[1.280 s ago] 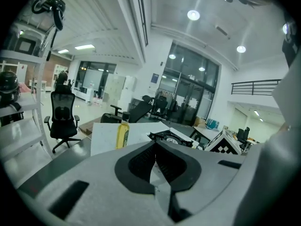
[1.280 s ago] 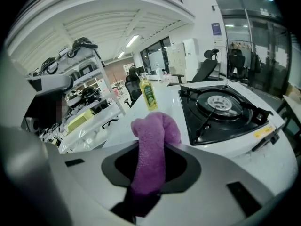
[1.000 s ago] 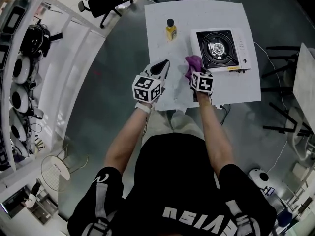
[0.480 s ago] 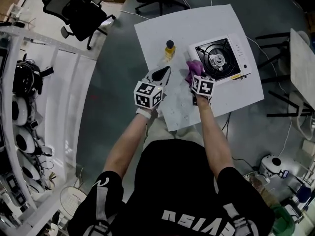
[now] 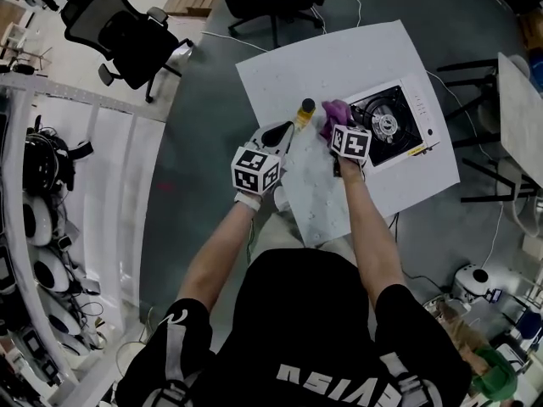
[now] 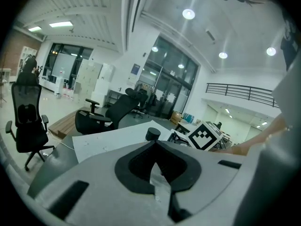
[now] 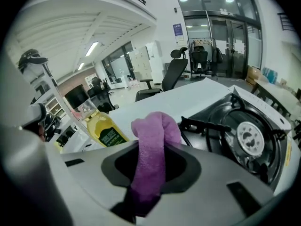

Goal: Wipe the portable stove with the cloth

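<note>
On table, head view: portable stove near the right edge of white table; yellow bottle to its left; cloth between them, by the stove's left edge.
Left gripper view: left gripper jaw tips together, nothing held, bottle cap just beyond.
Right gripper view: right gripper clamped on purple cloth, bunched upward; burner ahead-right, bottle left.

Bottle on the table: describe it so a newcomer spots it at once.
On the white table, look just left of the portable stove, beside the purple cloth. The bottle is small, holds yellow liquid and has a black cap, the only container there.
</note>
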The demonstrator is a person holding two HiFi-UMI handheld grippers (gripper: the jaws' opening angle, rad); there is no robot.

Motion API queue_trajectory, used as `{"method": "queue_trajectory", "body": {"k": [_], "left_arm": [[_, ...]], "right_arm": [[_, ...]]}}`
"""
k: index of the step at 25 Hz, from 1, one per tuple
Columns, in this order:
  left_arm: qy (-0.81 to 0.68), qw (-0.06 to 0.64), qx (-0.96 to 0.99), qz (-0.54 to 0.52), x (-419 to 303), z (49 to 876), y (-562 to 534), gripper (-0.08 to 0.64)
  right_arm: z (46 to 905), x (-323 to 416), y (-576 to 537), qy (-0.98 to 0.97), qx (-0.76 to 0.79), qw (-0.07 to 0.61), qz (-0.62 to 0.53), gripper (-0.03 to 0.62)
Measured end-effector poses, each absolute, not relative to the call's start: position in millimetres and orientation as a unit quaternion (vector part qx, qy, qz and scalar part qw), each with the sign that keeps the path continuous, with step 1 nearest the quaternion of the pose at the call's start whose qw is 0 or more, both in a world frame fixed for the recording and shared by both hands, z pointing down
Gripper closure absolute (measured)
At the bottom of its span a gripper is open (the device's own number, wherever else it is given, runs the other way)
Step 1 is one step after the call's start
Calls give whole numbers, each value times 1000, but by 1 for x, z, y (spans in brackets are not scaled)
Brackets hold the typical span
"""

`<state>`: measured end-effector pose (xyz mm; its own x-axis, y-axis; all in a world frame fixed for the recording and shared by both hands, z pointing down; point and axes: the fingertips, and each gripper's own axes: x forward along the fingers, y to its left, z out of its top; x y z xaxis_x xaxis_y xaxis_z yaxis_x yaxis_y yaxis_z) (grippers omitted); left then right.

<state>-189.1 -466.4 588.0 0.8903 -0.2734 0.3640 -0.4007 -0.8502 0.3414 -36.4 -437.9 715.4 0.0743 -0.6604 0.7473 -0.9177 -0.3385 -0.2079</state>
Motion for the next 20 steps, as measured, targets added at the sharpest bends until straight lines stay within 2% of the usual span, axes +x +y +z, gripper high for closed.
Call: {"method": "queue_trajectory", "body": {"k": [8,20], "left_arm": [[-173,212,949,156,-191,593,-480,552],[-213,168,954,131,-180,548,-425,554]], "right_arm": [[712,-39,-454,-559,714,148,395,492],[626,-29,-425,-636,696,108,315,492]]}}
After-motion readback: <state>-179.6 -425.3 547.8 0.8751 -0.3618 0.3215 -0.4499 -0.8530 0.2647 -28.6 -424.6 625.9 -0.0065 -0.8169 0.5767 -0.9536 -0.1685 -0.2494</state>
